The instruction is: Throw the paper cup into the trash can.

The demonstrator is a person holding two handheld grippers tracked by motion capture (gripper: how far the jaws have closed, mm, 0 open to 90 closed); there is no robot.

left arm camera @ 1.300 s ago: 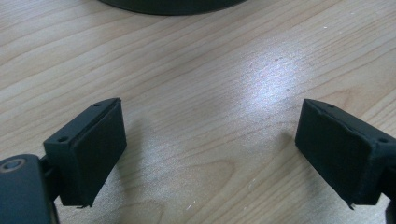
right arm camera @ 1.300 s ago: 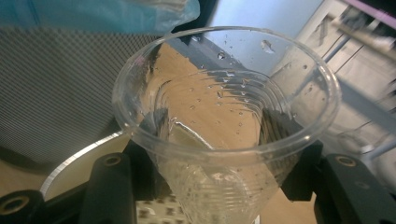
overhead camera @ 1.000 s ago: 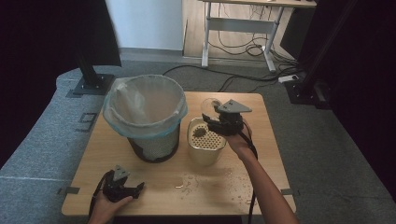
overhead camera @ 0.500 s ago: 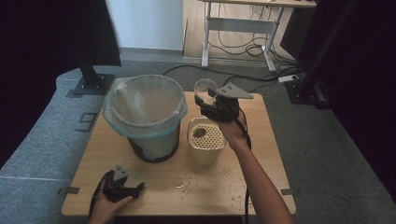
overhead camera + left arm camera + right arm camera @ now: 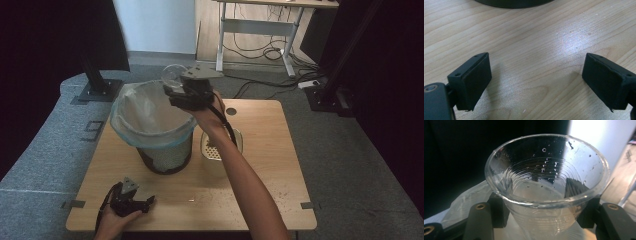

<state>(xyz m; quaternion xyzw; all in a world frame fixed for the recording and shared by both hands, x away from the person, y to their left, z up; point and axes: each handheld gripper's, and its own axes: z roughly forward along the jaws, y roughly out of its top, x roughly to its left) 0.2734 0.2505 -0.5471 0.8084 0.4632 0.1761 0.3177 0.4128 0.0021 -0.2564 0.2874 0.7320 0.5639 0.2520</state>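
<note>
the clear cup (image 5: 546,185), pinched between the pads of the right tool (image 5: 189,92) over the bin's (image 5: 150,125) 1 o'clock rim, could slip and land outside since those jaws were just easing apart, while the left tool (image 5: 131,202) rests wide open, empty, on the table (image 5: 270,150).

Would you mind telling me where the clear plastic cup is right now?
In the high view the cup sits between the right gripper's jaws, raised over the far rim of the lined bin, left of the strainer.
</note>
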